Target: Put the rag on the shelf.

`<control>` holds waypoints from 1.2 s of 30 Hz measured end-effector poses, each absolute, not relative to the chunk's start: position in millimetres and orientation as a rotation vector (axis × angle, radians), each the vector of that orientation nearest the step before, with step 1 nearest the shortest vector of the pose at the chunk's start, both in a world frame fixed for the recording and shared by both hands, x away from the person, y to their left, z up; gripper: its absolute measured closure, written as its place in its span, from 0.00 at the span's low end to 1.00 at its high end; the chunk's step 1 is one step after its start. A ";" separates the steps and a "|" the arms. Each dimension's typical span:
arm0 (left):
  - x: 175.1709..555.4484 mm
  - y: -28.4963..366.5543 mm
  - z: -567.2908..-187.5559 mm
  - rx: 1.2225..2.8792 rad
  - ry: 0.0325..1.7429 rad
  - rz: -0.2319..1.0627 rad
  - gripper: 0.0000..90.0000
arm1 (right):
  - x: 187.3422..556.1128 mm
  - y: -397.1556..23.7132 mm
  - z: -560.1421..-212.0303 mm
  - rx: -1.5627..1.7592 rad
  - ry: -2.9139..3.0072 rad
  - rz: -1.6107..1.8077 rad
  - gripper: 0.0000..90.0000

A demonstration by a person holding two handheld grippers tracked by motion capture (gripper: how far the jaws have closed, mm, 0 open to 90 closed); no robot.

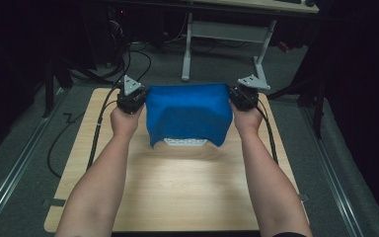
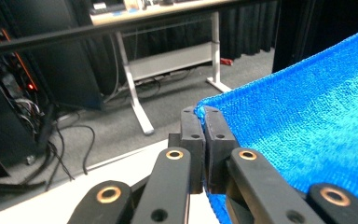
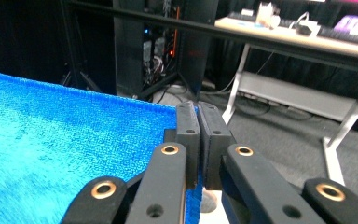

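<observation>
Both grippers, left (image 1: 140, 96) and right (image 1: 234, 97), clenched on corners of the cloth (image 1: 187, 112) stretched between them. Grips look shallow. More tension could pop a corner out, dropping it onto the white item (image 1: 185, 141) beneath.

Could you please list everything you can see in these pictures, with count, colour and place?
cloth: one, blue, held stretched above the table between the two grippers, a corner in each.
white object: one, on the table under the cloth, mostly hidden; what it is cannot be told.
table: one, light wood, under the hands.
desk: one, pale top on a white frame, at the far side of the room.
cables: several, black, on the grey floor at left.
left gripper: one, black, jaws shut on the cloth's corner.
right gripper: one, black, jaws shut on the opposite corner.
forearms: two, bare, reaching in from below.
</observation>
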State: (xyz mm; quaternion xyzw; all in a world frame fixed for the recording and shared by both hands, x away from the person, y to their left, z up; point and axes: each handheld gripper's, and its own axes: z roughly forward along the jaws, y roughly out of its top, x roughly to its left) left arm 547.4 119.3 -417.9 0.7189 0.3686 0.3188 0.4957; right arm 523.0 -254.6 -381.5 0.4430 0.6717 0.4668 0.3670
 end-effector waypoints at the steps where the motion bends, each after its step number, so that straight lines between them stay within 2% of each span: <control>1: 546.7 119.5 -423.5 1.748 0.900 0.759 0.99 | 523.0 -255.3 -385.6 1.143 1.730 1.198 0.99; 15: 534.9 113.8 -473.4 1.827 0.938 0.643 0.98 | 513.3 -265.1 -444.3 1.256 1.790 1.199 0.99; 21: 530.2 114.0 -486.0 1.842 0.970 0.595 0.98 | 509.8 -265.3 -456.8 1.284 1.805 1.194 0.99; 36: 522.1 117.2 -501.2 1.844 1.005 0.576 0.98 | 502.3 -260.7 -478.7 1.311 1.840 1.178 0.98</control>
